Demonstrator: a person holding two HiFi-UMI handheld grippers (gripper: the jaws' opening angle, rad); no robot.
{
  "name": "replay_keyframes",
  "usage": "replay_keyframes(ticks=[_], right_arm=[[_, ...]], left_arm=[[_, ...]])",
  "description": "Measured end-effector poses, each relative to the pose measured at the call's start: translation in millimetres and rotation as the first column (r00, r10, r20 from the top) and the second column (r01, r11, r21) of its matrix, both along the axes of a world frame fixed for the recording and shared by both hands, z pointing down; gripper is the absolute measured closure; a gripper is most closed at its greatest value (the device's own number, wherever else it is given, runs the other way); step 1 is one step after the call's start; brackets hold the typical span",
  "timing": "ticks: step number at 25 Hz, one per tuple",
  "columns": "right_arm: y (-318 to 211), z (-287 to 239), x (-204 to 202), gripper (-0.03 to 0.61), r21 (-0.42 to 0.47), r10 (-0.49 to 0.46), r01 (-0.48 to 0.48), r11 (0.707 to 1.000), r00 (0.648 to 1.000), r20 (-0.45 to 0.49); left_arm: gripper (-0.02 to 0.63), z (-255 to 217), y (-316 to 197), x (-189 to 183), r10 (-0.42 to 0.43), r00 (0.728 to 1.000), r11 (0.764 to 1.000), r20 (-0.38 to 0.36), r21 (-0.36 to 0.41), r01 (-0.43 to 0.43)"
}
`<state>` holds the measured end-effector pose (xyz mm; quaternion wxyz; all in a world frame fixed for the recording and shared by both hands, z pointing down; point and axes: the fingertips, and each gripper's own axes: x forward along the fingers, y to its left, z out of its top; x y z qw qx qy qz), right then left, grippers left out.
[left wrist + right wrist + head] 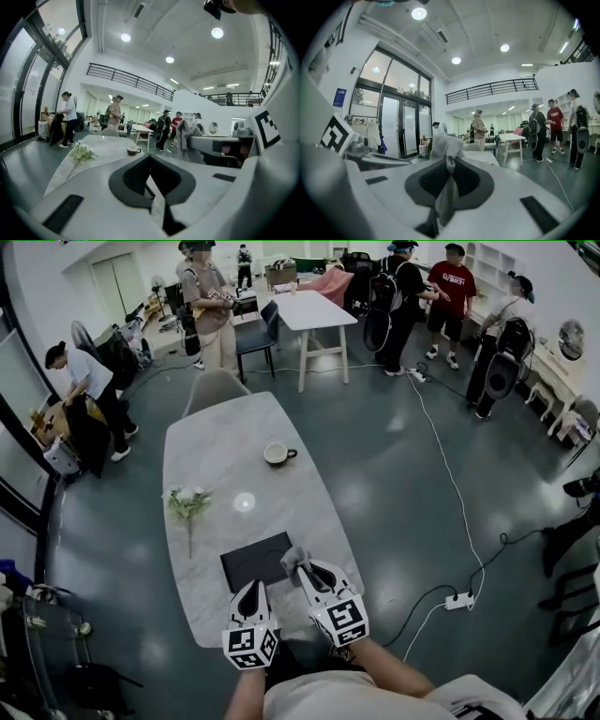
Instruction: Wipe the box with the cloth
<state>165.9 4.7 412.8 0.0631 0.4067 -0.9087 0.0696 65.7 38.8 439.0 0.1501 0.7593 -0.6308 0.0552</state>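
Note:
A flat black box [255, 559] lies on the near end of the marble table [216, 446]. My right gripper [306, 571] hovers at the box's right edge, shut on a crumpled grey cloth [293, 557]. In the right gripper view the cloth [444, 146] bunches above the jaws of the right gripper [450, 163] and hangs down between them. My left gripper [251, 590] sits at the box's near edge. In its own view the left gripper [149, 157] has its jaws together and the box is hidden.
A white cup [277, 455] stands mid-table and a small flower sprig [187, 503] lies to the left. A grey chair [214, 388] stands at the far end. Several people [208, 306] stand around a white table [309, 310]. A cable and power strip [459, 600] lie on the floor to the right.

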Motion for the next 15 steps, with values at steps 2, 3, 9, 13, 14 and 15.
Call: replay_keyframes(ticks=[2, 3, 9, 13, 14, 15], right_arm=[[6.2, -16.1, 5.2, 0.535, 0.044, -0.013, 0.013, 0.999, 1.000, 0.004], [8.2, -24.8, 7.5, 0.535, 0.063, -0.015, 0.014, 0.998, 1.000, 0.011], [20.7, -54.8, 15.6, 0.535, 0.121, 0.031, -0.038, 0.992, 0.998, 0.059], [27.5, -63.6, 20.0, 0.535, 0.154, 0.067, -0.075, 0.985, 0.996, 0.056], [28.7, -64.4, 20.7, 0.535, 0.162, 0.076, -0.084, 0.983, 0.996, 0.054], [29.8, -65.6, 20.5, 0.535, 0.167, 0.084, -0.091, 0.982, 0.995, 0.052]], left_arm=[[0.591, -16.0, 8.9, 0.9, -0.039, 0.999, 0.999, 0.012, 0.033, 0.039], [0.591, -24.6, 12.7, 1.5, -0.051, 0.999, 0.998, 0.018, 0.049, 0.050], [0.591, -56.1, 31.4, -9.7, -0.067, 0.996, 0.991, 0.063, 0.120, 0.059], [0.591, -71.3, 37.8, -12.0, -0.048, 0.998, 0.987, 0.043, 0.155, 0.041], [0.591, -75.3, 39.0, -11.0, -0.038, 0.998, 0.985, 0.045, 0.168, 0.030], [0.591, -78.2, 39.4, -10.1, -0.027, 0.999, 0.984, 0.047, 0.179, 0.018]])
